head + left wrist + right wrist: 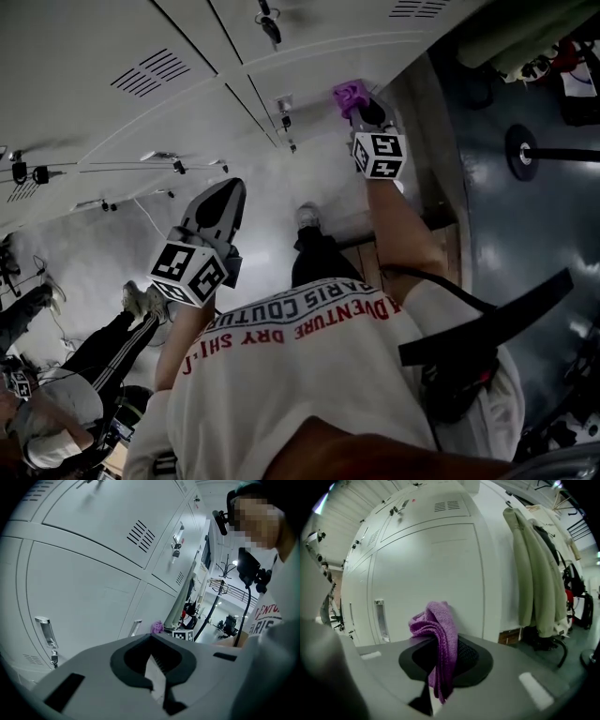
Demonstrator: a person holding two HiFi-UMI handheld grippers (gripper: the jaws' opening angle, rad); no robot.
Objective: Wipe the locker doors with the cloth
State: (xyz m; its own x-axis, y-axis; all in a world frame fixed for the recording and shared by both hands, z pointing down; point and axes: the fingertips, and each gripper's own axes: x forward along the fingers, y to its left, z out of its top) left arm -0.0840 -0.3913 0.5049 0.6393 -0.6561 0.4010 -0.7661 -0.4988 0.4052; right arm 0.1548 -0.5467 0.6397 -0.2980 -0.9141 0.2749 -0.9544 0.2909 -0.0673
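Note:
A purple cloth [348,94] is pinched in my right gripper [357,105], which is shut on it and holds it against a white locker door [309,70]. In the right gripper view the cloth [439,620] bunches up over the jaws and hangs down between them, touching the door [426,569] right of a metal handle [380,618]. My left gripper [227,190] hangs lower, away from the lockers, shut with nothing in it. In its own view, the left gripper [151,636] points along the locker row [89,583], with the cloth [157,626] far ahead.
Keys hang from several locker locks [284,118]. Coats [534,573] hang on a rack right of the lockers. A chair base [523,152] stands on the dark floor at right. Another person's legs [117,333] show at lower left.

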